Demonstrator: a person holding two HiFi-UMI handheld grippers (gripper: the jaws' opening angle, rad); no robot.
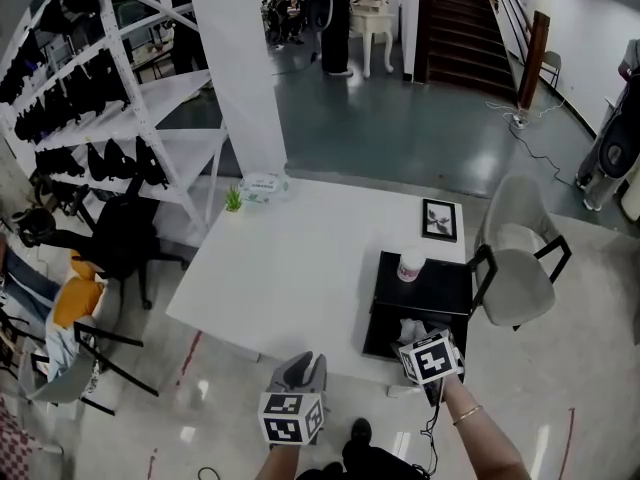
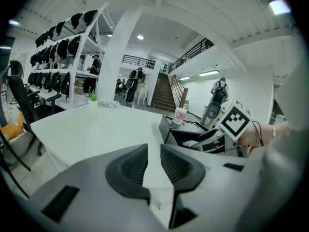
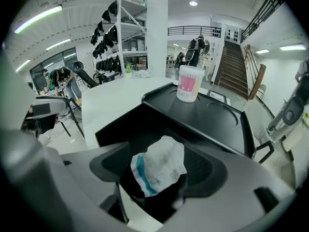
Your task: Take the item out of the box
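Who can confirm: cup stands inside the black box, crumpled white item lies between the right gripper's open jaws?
Wrong on the cup: it stands on the flipped-open lid, not inside the black box, as the right gripper view shows. The crumpled white item does lie between the right gripper's open jaws.

Table (image 1: 300, 268): box (image 1: 440, 290), frame (image 1: 439, 219), tissue pack (image 1: 262, 187)

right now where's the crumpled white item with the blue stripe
Right gripper view: the crumpled white item lies inside the open black box, between the right gripper's spread fingers, nearer than the pink-labelled white cup.
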